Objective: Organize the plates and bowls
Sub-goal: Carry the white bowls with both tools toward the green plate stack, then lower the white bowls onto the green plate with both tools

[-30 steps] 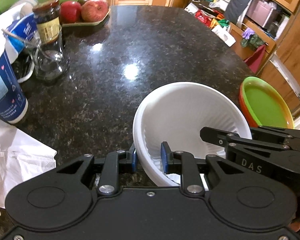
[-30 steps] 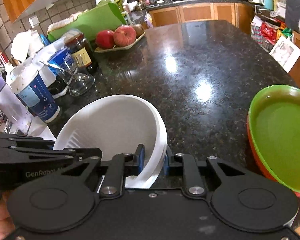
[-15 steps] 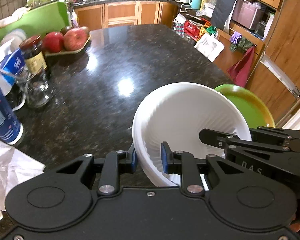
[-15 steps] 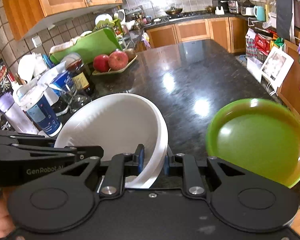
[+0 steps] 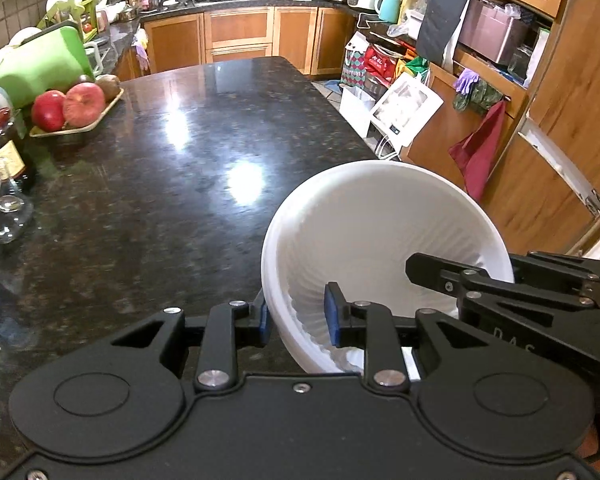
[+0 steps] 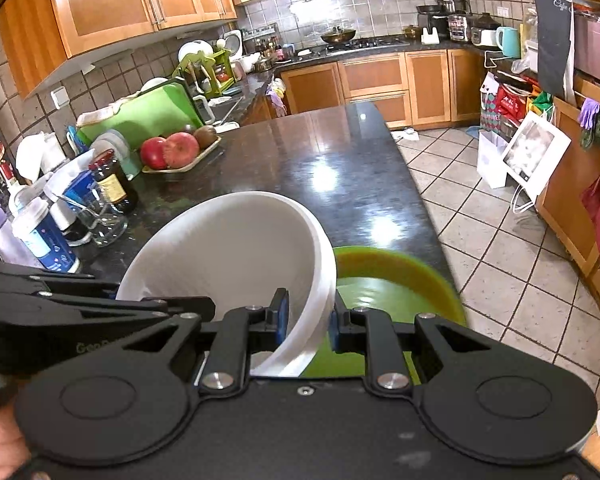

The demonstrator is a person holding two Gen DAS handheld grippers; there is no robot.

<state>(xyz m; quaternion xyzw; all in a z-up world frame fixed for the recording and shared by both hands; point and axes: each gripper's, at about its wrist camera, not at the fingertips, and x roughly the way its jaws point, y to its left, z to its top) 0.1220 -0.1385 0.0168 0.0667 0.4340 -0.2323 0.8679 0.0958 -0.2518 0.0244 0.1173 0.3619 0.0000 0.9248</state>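
A white ribbed bowl (image 5: 384,236) hangs tilted above the dark granite counter (image 5: 160,200), held between both grippers. My left gripper (image 5: 298,318) straddles the bowl's near left rim; its jaws are opening, and the inner pad stands a little off the wall. My right gripper (image 6: 306,318) is shut on the opposite rim of the bowl (image 6: 236,248). Right below the bowl, at the counter's right edge, lies a green plate (image 6: 384,292), blurred. In the left wrist view the bowl hides that plate. Each gripper's black body shows in the other's view.
At the counter's left side stand a tray of apples (image 6: 176,152), a dark jar (image 6: 112,184), a glass (image 6: 104,220) and a blue-and-white container (image 6: 44,236). Beyond the counter's right edge lies tiled floor (image 6: 520,280), with bags and wooden cabinets (image 5: 560,140).
Both grippers carried the bowl sideways to the counter's right edge, so the green plate now lies under it. The left jaws have widened slightly.
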